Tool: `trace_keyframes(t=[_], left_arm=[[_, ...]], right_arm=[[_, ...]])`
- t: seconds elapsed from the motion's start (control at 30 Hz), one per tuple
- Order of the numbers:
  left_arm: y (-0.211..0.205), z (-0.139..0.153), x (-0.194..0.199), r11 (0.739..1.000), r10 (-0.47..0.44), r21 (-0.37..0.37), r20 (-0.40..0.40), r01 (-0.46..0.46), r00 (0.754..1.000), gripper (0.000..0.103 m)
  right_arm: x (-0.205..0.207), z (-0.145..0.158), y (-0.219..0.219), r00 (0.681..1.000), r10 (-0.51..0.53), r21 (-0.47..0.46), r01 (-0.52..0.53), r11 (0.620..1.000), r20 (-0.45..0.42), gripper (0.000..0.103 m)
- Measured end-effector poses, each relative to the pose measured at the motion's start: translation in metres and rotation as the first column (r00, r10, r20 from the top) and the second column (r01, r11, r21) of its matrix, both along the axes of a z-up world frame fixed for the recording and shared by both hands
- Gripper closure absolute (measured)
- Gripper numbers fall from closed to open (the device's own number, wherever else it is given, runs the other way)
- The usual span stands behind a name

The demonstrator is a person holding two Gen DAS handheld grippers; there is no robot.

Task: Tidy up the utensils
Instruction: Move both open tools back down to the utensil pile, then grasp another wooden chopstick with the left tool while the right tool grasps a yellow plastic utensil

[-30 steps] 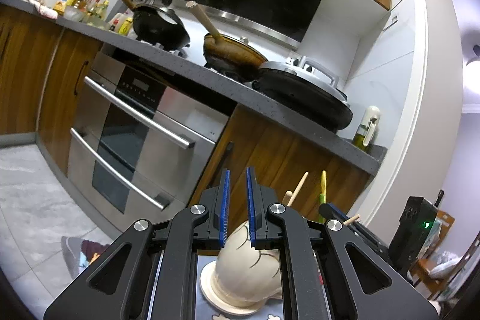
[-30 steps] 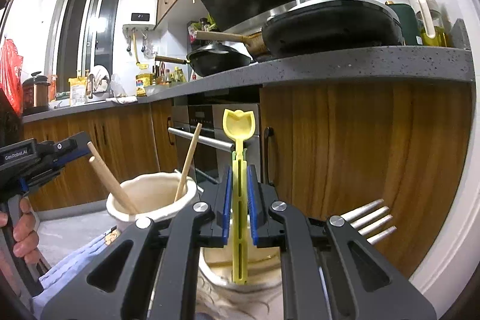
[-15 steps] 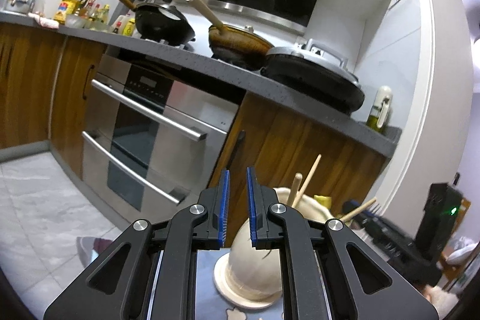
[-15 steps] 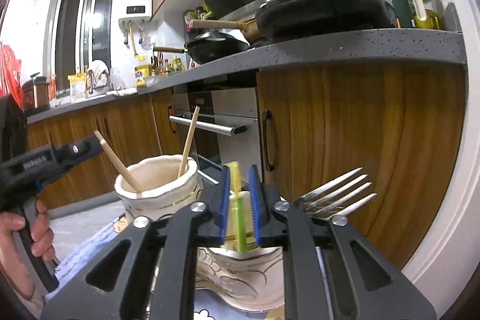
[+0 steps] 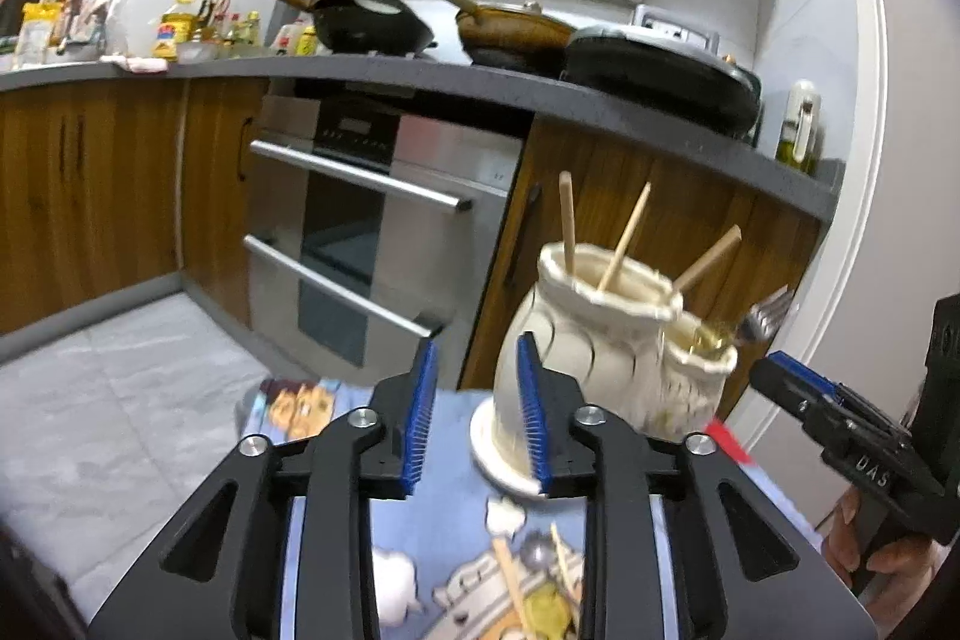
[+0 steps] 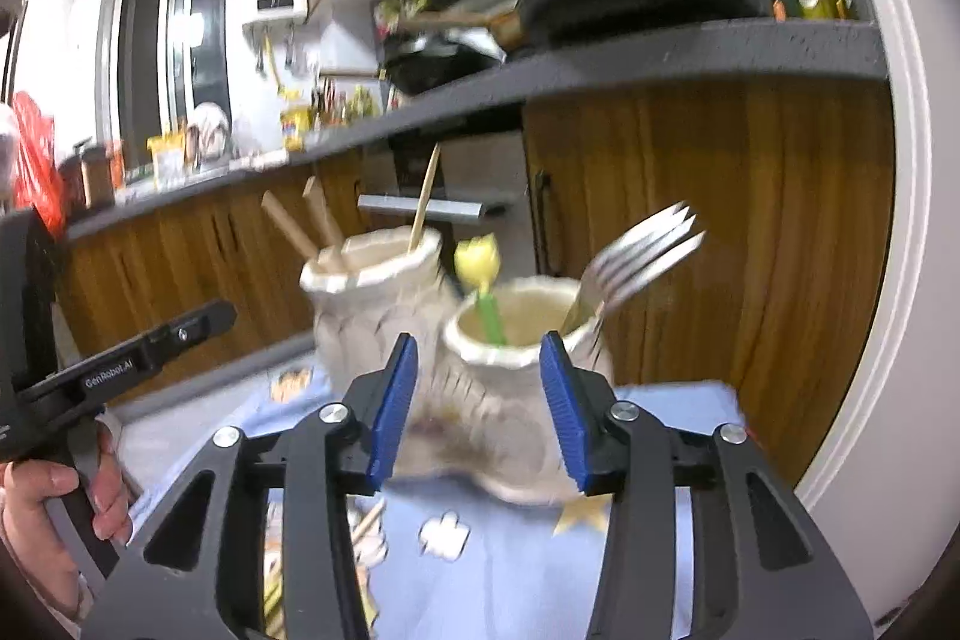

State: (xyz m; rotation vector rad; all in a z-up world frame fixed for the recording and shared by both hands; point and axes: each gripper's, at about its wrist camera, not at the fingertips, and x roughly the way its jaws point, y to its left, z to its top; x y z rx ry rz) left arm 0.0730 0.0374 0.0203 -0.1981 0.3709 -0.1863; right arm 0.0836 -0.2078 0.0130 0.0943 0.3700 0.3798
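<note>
Most utensils look sorted: three wooden sticks (image 5: 624, 244) stand in the taller jar (image 5: 576, 340), while the yellow spoon (image 6: 477, 265) and fork (image 6: 642, 250) stand in the shorter jar (image 6: 510, 394) at its 3 o'clock. Left claw (image 5: 474, 412) and right claw (image 6: 477, 406) are both opening, empty. Some pieces seemingly remain on the desk (image 5: 444, 526) at 6 o'clock.

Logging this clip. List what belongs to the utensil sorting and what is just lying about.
Job: taller jar with wooden sticks; shorter jar with fork and yellow-topped utensil; both grippers, jaws opening, empty.

Lying about: pans, oven, oil bottle.
</note>
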Motion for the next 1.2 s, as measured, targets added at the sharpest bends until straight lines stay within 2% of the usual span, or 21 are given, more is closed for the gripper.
trace_keyframes(t=[0.03, 0.07, 0.23, 0.27, 0.47, 0.6, 0.67, 0.77, 0.83, 0.93, 1.0, 1.03, 1.2], left_arm=[[0.0, -0.003, -0.003, 1.0, 0.004, 0.0, -0.012, -0.004, 1.0, 0.059], [0.0, -0.007, -0.006, 1.0, 0.012, 0.003, -0.022, -0.012, 1.0, 0.05], [0.001, -0.026, -0.02, 0.998, 0.054, 0.034, -0.095, -0.051, 0.994, 0.037], [0.002, -0.028, -0.023, 0.997, 0.064, 0.041, -0.104, -0.06, 0.993, 0.032], [0.008, -0.035, -0.038, 0.991, 0.116, 0.08, -0.13, -0.106, 0.985, 0.019], [0.014, -0.038, -0.045, 0.988, 0.141, 0.09, -0.146, -0.129, 0.979, 0.017], [0.015, -0.04, -0.046, 0.984, 0.159, 0.103, -0.156, -0.144, 0.975, 0.017], [0.017, -0.045, -0.046, 0.983, 0.168, 0.104, -0.188, -0.15, 0.968, 0.017], [0.016, -0.05, -0.045, 0.985, 0.158, 0.104, -0.213, -0.139, 0.964, 0.016], [0.011, -0.055, -0.044, 0.985, 0.145, 0.127, -0.228, -0.118, 0.963, 0.016], [0.012, -0.056, -0.046, 0.987, 0.131, 0.118, -0.224, -0.107, 0.966, 0.016], [0.014, -0.055, -0.047, 0.989, 0.123, 0.103, -0.221, -0.102, 0.968, 0.016], [0.019, -0.056, -0.046, 0.992, 0.107, 0.083, -0.228, -0.091, 0.968, 0.016]], right_arm=[[-0.002, -0.003, 0.003, 1.0, 0.015, -0.003, -0.015, 1.0, -0.022, 0.046], [-0.004, -0.005, 0.005, 0.999, 0.029, -0.008, -0.03, 1.0, -0.04, 0.043], [-0.017, -0.019, 0.011, 0.995, 0.057, -0.035, -0.06, 0.998, -0.088, 0.028], [-0.018, -0.024, 0.011, 0.991, 0.067, -0.037, -0.071, 0.997, -0.113, 0.028], [-0.018, -0.037, 0.021, 0.974, 0.097, -0.08, -0.116, 0.99, -0.206, 0.026], [-0.023, -0.045, 0.032, 0.953, 0.15, -0.081, -0.177, 0.981, -0.261, 0.026], [-0.026, -0.049, 0.041, 0.937, 0.185, -0.085, -0.218, 0.972, -0.295, 0.029], [-0.031, -0.054, 0.057, 0.913, 0.22, -0.104, -0.27, 0.957, -0.344, 0.043], [-0.035, -0.057, 0.066, 0.9, 0.226, -0.12, -0.288, 0.95, -0.373, 0.059], [-0.039, -0.056, 0.074, 0.892, 0.235, -0.128, -0.304, 0.944, -0.386, 0.069], [-0.044, -0.056, 0.082, 0.878, 0.259, -0.116, -0.33, 0.937, -0.402, 0.076], [-0.045, -0.057, 0.086, 0.871, 0.264, -0.119, -0.34, 0.933, -0.415, 0.079], [-0.041, -0.066, 0.099, 0.859, 0.235, -0.148, -0.334, 0.931, -0.455, 0.079]])
